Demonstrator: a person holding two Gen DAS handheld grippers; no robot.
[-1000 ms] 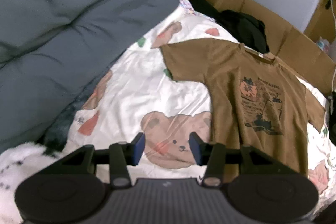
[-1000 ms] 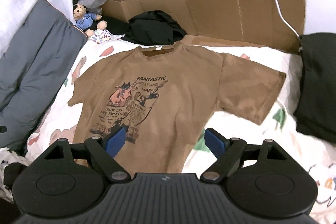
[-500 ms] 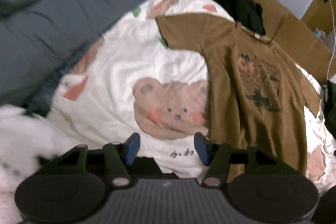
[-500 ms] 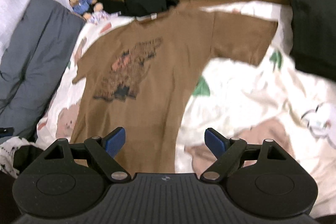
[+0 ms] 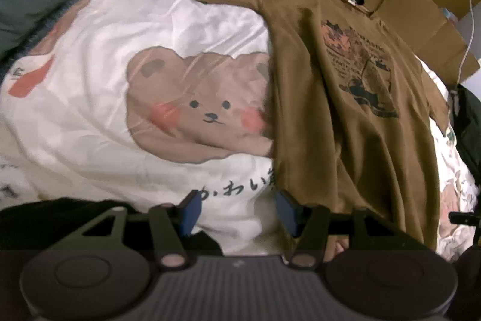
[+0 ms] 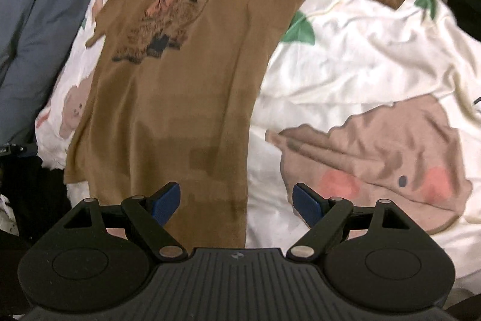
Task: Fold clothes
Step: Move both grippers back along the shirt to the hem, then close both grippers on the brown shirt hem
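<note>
The left gripper [image 5: 237, 212] hung with its jaws parted and nothing between the blue pads, pointed down at the bedspread [image 5: 90, 80]. The brown T-shirt [image 5: 345, 116] lay flat at its one o'clock, its hem edge just beside the right-hand pad. A cartoon bear print [image 5: 195, 104] sat at twelve o'clock. The right gripper [image 6: 237, 202] was spread wide too, empty, and the T-shirt's hem corner sat in the gap between its pads, though contact could not be made out. The shirt ran off toward eleven o'clock, front print up, one sleeve out at one o'clock. A grey cushion [image 6: 39, 20] lay at ten o'clock, cardboard [image 5: 415, 8] beyond the collar.
</note>
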